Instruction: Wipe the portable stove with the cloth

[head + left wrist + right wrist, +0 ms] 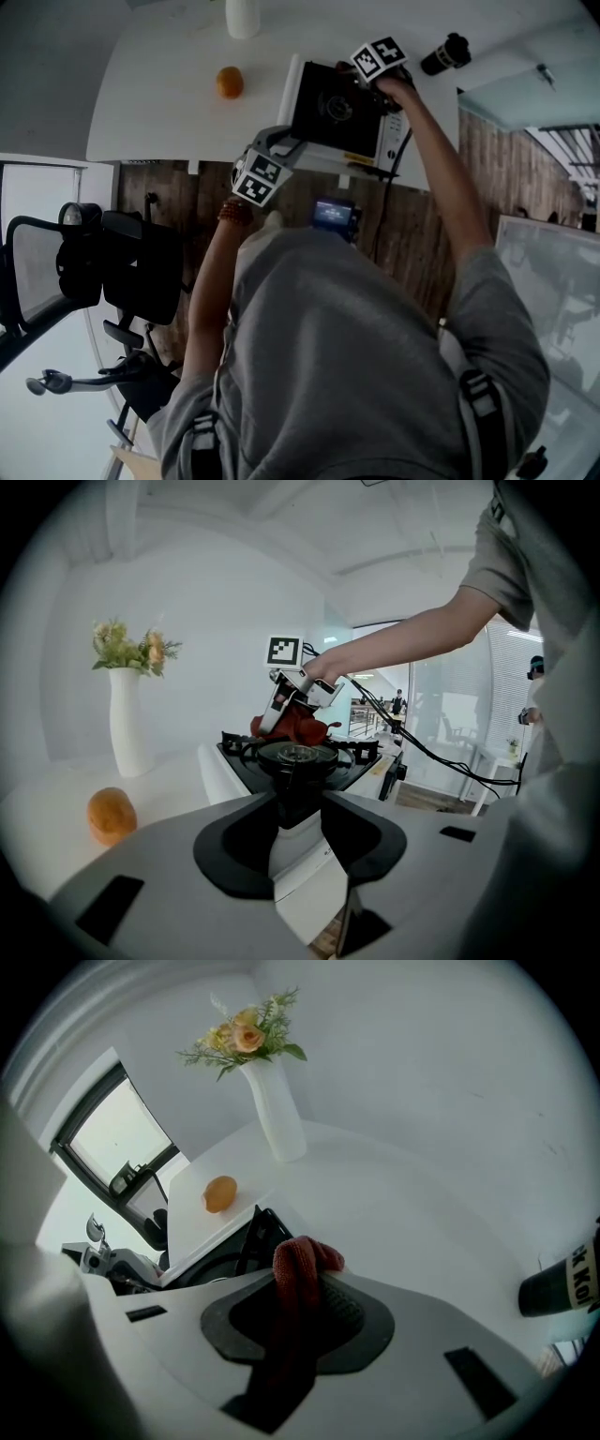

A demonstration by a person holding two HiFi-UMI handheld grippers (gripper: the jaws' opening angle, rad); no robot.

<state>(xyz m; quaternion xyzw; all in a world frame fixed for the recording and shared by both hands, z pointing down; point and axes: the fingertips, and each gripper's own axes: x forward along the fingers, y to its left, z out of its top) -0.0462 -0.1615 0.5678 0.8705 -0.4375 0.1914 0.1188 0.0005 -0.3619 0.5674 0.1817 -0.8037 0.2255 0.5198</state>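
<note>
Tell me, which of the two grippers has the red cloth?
The right gripper: its jaws are shut on the red cloth, at the portable stove. The left gripper grips only the stove's near edge.

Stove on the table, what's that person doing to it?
A person holds a gripper in each hand. The right gripper has its jaws shut on a red cloth, which is down on the far side of the stove to wipe it. The left gripper has its jaws around the stove's near edge and looks clamped there, steadying it on the table.
</note>
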